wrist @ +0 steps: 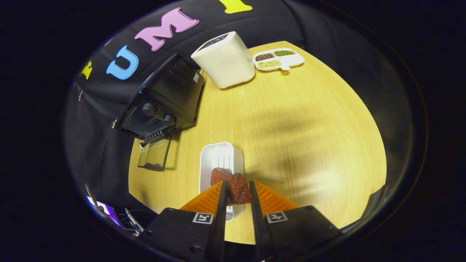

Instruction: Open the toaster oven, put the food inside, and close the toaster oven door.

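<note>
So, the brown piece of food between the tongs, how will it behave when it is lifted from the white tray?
The food looks chunky and stiff, so it will probably not droop. Its lumpy surface likely grips well against the fingers pressing both sides. It sits off-centre in the tongs, protruding ahead, so it may pivot. The shallow white tray seems light and might shift.

Gripper (pixel 238 191): two fingers (pixel 207 198) with ribbed, wedge-shaped outer faces that taper toward the tips; thin flat inner blades run along each. Behind them sit two blocky black housings with matte, angular tops. Each housing carries a small square black-and-white fiducial marker near its front inner corner. One round screw head shows on the left housing, low near the inner edge. No cables seen on the gripper itself.
</note>
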{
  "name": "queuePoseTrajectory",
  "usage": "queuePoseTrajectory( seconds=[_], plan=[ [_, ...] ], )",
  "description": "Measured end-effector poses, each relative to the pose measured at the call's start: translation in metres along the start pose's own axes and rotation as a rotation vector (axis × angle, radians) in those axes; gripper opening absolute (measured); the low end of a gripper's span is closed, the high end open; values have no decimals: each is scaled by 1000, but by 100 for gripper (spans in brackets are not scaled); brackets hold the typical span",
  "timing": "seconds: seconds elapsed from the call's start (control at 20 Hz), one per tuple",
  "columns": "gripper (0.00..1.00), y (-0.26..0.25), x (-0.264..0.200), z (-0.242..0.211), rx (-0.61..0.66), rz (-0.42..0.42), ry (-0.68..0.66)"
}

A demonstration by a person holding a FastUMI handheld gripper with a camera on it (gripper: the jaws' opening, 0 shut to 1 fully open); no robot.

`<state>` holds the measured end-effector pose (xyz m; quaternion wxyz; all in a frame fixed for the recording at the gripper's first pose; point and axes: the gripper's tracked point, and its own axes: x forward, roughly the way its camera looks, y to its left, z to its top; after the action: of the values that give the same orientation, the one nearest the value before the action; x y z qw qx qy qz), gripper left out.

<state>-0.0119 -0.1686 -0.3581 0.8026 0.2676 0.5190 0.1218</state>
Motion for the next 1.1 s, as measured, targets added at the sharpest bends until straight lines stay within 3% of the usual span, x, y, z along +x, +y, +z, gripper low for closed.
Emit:
queuePoseTrajectory(
  seconds=[0.1,0.2,0.45,0.7,0.9,1.1],
  plan=[
    [20,8,-2,5,28,31,-32],
    [14,10,-8,3,-22,17,-51],
    [14,56,-44,16,-135,19,-179],
    [14,158,-70,16,-209,85,-304],
    [14,244,-47,4,-222,180,-343],
    [14,295,0,1,-168,233,-367]
  ],
)
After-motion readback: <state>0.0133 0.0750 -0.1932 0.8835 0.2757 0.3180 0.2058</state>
